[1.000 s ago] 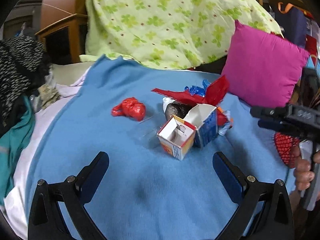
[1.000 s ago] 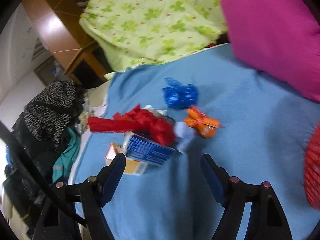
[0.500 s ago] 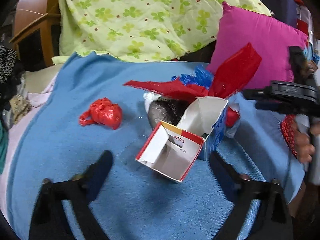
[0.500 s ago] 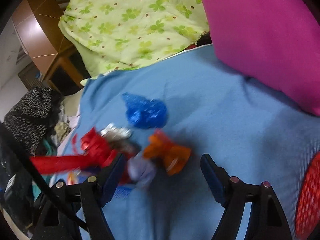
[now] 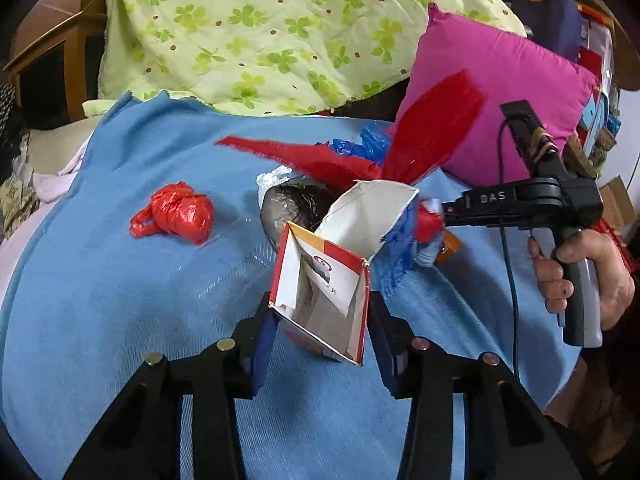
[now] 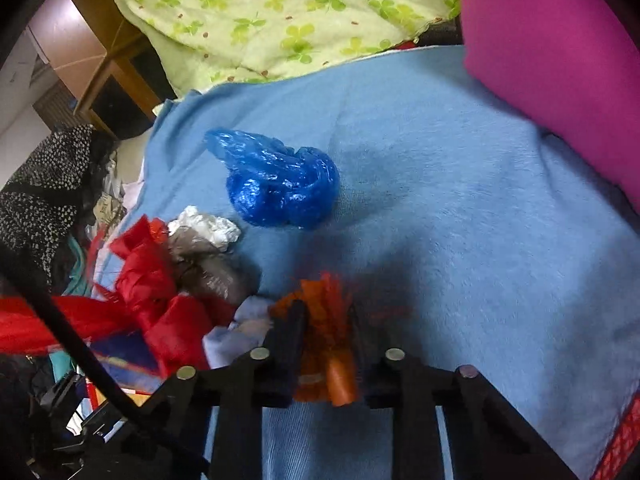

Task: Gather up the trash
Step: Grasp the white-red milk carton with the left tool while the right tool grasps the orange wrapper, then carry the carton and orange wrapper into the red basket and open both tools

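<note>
Trash lies on a blue blanket [image 5: 120, 320]. My left gripper [image 5: 322, 308] has its jaws closing, and both pads touch the sides of an open red-and-white carton [image 5: 320, 280]. Behind it stand a blue-and-white carton [image 5: 372, 216], a grey bag [image 5: 288, 204] and a long red plastic sheet [image 5: 420, 144]. A knotted red bag [image 5: 176, 216] lies apart to the left. My right gripper [image 6: 326, 312] is closing, its pads pressing on a crumpled orange wrapper [image 6: 324, 344]. Just beyond it sits a blue plastic bag [image 6: 280, 184].
A pink cushion [image 5: 500, 100] leans at the back right and a green clover quilt [image 5: 260, 28] is piled behind the blanket. Dark clothes [image 6: 40, 192] and a wooden cabinet [image 6: 112, 92] lie off the left edge. A hand [image 5: 580, 272] holds the right gripper's handle.
My left gripper moved forward and down, and its wide jaws closed around the open carton. My right gripper dropped toward the orange wrapper and closed on it.
</note>
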